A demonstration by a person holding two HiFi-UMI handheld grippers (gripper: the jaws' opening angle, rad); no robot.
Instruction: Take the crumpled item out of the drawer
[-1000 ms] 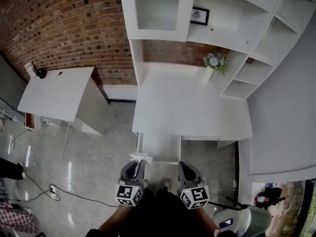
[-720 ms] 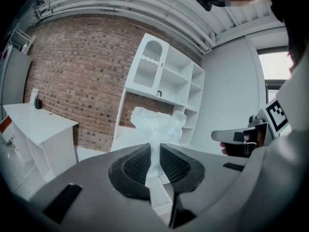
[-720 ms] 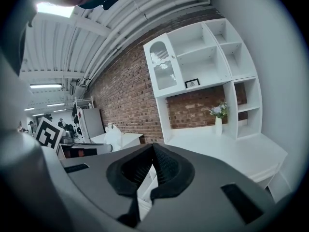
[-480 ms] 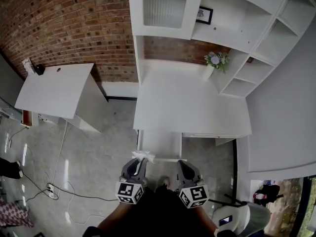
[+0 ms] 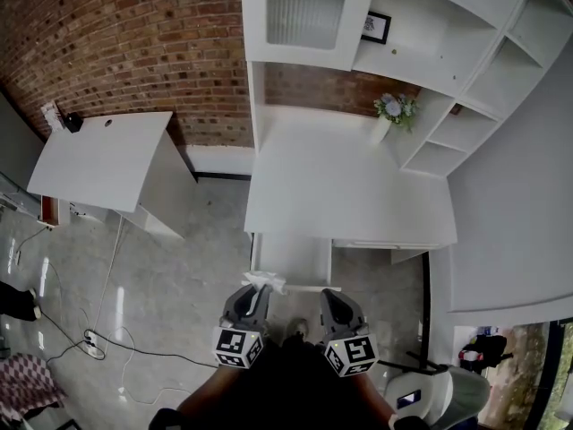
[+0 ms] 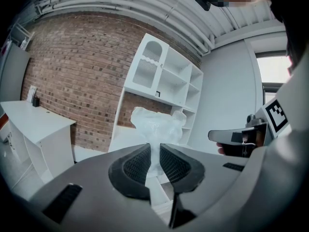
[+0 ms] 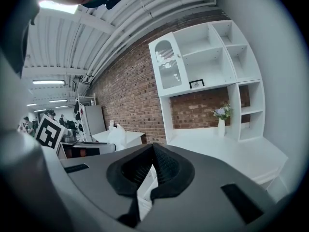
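Left gripper [image 6: 155, 161]: fingers [image 6: 137, 164] narrowly apart, pinched on crumpled white translucent wad [image 6: 157, 127]. In the head view, wad sits at front-left corner of open white drawer [image 5: 291, 260] under white tabletop [image 5: 349, 186]. Right gripper [image 7: 152, 166]: fingers closed together, empty.

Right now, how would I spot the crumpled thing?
Find the big white desk against the brick wall, then the open drawer at its front left. Just before it, the left tool pinches a crumpled white wad, the only wrinkled, soft thing there.
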